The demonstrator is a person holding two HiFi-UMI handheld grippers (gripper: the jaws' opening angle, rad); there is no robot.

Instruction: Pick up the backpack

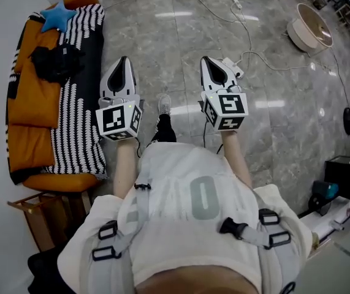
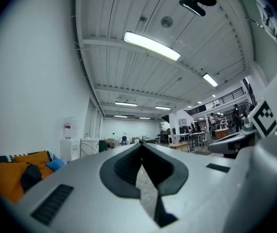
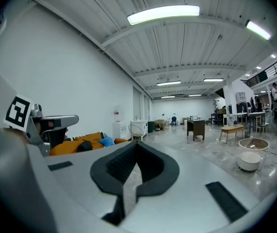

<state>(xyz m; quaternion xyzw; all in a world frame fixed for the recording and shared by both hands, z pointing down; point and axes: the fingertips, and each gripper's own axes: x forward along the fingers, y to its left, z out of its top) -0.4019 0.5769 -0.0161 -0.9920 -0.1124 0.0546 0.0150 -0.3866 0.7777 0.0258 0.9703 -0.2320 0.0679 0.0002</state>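
A black backpack (image 1: 55,63) lies crumpled on the orange sofa (image 1: 30,112) at the left, beside a black-and-white striped throw (image 1: 76,109). It also shows as a dark lump in the left gripper view (image 2: 30,176) and the right gripper view (image 3: 85,146). My left gripper (image 1: 122,63) and right gripper (image 1: 206,61) are held side by side over the grey floor, pointing forward, to the right of the sofa. Both are shut and empty, as each gripper's own view shows for the left gripper (image 2: 141,144) and the right gripper (image 3: 137,143). Neither touches the backpack.
A blue star cushion (image 1: 57,16) sits at the sofa's far end. A small wooden table (image 1: 46,213) stands at its near end. Cables (image 1: 236,17) and a white power strip (image 1: 231,65) lie on the floor ahead. A round beige stool (image 1: 309,26) is far right.
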